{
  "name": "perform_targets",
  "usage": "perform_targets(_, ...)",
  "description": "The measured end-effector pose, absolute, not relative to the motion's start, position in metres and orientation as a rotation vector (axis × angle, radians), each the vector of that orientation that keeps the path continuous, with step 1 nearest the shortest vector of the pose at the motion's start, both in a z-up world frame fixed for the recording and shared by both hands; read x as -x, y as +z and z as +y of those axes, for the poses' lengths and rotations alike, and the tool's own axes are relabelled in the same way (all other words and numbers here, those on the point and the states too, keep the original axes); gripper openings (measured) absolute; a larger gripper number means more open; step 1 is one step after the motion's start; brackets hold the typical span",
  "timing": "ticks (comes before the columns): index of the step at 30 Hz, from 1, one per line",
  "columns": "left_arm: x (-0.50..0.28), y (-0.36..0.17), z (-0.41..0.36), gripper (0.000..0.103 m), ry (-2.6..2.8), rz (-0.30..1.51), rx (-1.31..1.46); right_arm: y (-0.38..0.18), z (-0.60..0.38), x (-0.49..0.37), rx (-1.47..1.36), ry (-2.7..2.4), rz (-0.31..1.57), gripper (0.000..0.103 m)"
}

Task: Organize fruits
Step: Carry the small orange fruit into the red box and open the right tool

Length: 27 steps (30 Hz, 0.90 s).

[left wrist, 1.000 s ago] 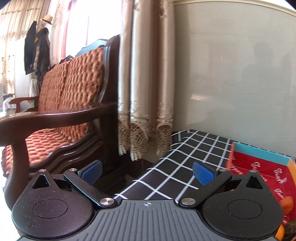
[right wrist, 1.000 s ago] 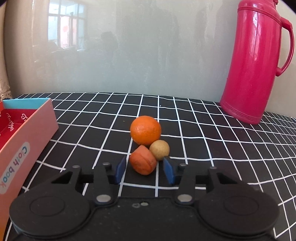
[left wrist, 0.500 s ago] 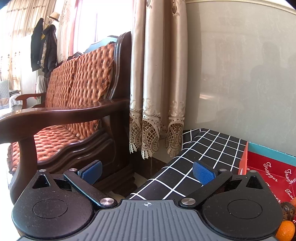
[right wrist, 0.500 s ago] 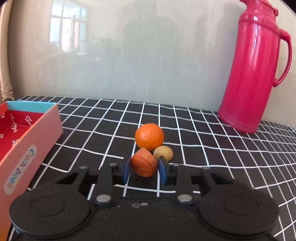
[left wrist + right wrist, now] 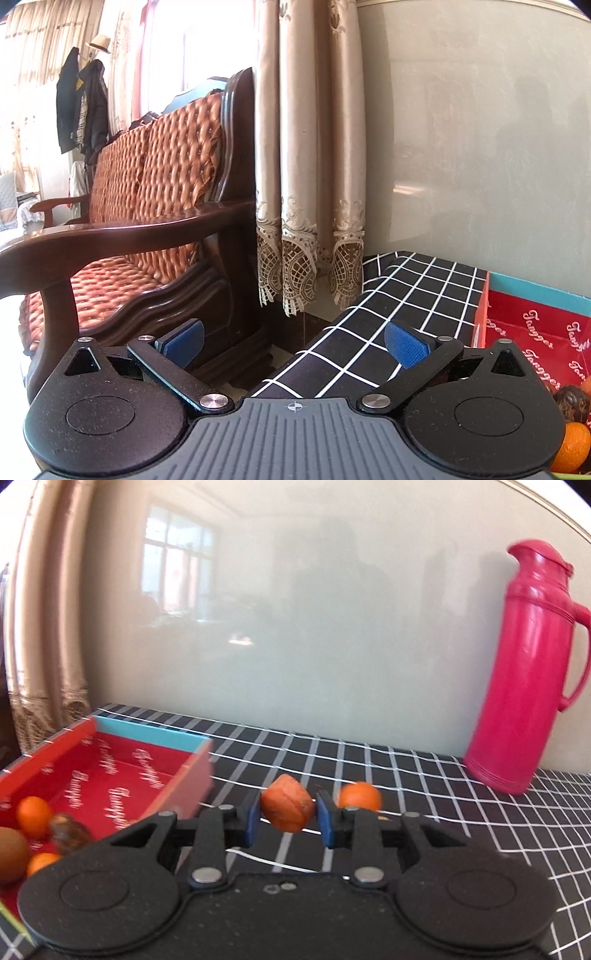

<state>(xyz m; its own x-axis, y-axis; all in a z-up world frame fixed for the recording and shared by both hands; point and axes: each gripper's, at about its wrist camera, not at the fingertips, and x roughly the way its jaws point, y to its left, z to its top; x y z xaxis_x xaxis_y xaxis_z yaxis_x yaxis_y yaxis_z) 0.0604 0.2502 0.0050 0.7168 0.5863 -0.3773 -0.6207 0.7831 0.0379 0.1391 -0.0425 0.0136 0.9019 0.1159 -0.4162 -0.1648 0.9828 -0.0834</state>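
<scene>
My right gripper (image 5: 287, 819) is shut on a flattish reddish-orange fruit (image 5: 287, 808) and holds it above the black checked table (image 5: 424, 775). A round orange (image 5: 360, 795) lies on the table just behind the right finger. The red box (image 5: 122, 771) sits to the left and holds several fruits: small oranges (image 5: 34, 816), a dark wrinkled one (image 5: 68, 832) and a brown one (image 5: 11, 853). My left gripper (image 5: 293, 341) is open and empty at the table's left end. The box (image 5: 535, 332) shows at its right with an orange (image 5: 572, 446).
A tall pink thermos (image 5: 528, 664) stands at the back right against the wall. A wooden sofa (image 5: 147, 229) and a lace-edged curtain (image 5: 310, 184) stand left of the table's edge.
My right gripper closed on the reddish-orange fruit, lifted it off the table and swung left toward the red box. The left gripper stayed open and turned slightly left.
</scene>
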Motion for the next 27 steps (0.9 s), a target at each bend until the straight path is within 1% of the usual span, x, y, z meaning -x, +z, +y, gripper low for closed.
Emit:
perform_targets(19,-0.056,0.000,0.258,0.103,0.698,0.404,0.072,0.016,0.023,-0.122,0.118,0.319,0.381,0.030)
perform_targets(24,-0.057,-0.001,0.258,0.103,0.692,0.407,0.062,0.009,0.040,-0.126,0.123,0.350,0.405,0.030)
perform_targets(27,-0.057,-0.001,0.257,0.103,0.691,0.407,0.063,0.001,0.048,-0.128,0.137,0.364,0.428,0.037)
